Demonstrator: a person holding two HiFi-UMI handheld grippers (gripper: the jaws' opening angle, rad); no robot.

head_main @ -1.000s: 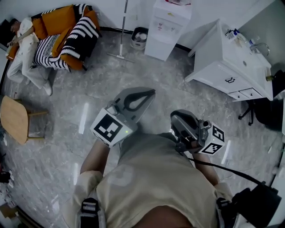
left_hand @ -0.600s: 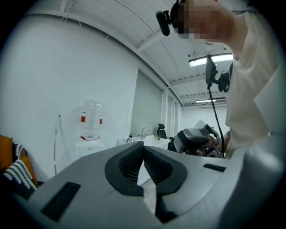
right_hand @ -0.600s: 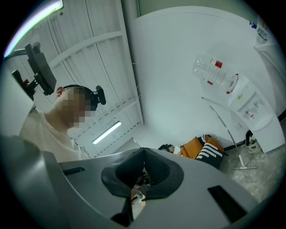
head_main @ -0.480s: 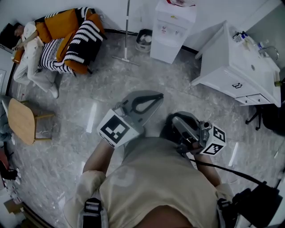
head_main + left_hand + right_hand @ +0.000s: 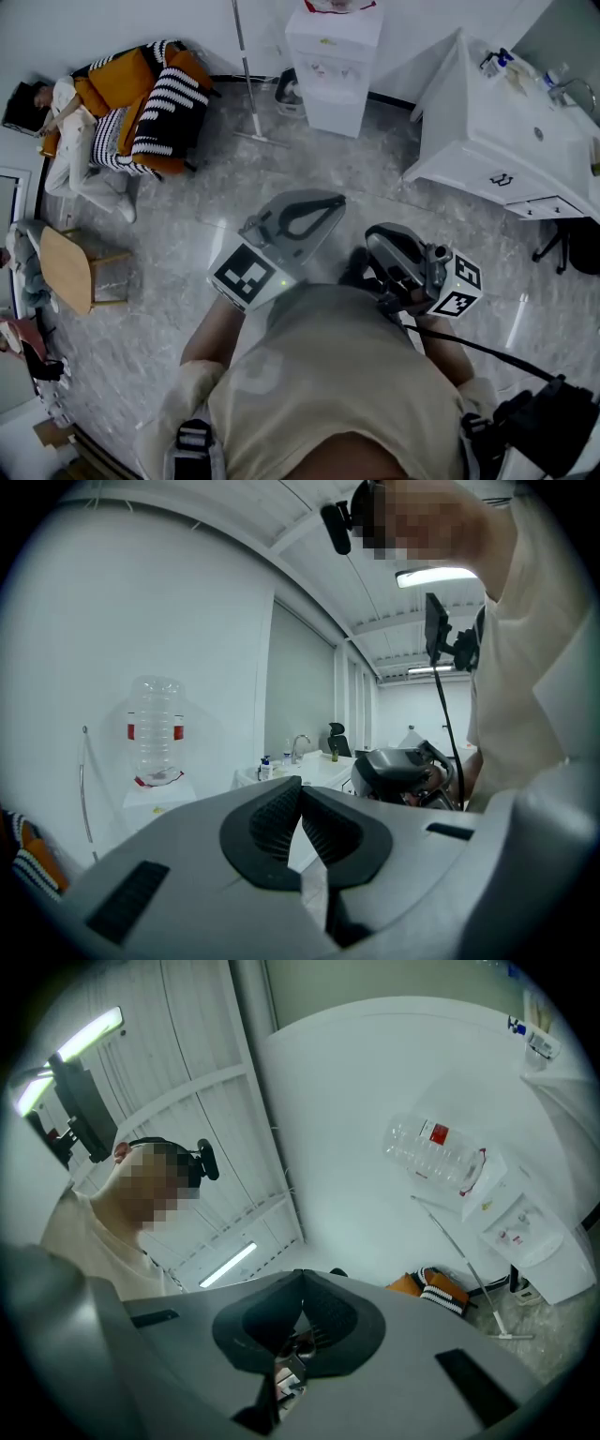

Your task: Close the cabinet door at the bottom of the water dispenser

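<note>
The white water dispenser (image 5: pixel 332 67) stands against the far wall with an empty bottle (image 5: pixel 155 727) on top. Its lower cabinet front (image 5: pixel 334 114) is small in the head view, and I cannot tell how the door stands. My left gripper (image 5: pixel 331 201) is held in front of the person's chest, shut with nothing between its jaws, well short of the dispenser. My right gripper (image 5: pixel 374 236) is beside it, also shut and empty. In the right gripper view the dispenser (image 5: pixel 521 1232) appears tilted at the right.
A mop (image 5: pixel 246 82) leans on the wall left of the dispenser, with a small bin (image 5: pixel 287 90) beside it. A white sink cabinet (image 5: pixel 497 141) stands at the right. At the far left a person lies by an orange striped armchair (image 5: pixel 155 98). A wooden stool (image 5: pixel 66 268) is at the left.
The person has walked across the floor with both grippers. The dispenser has shifted left in the head view. Both grippers stay shut and keep their places before the chest.
</note>
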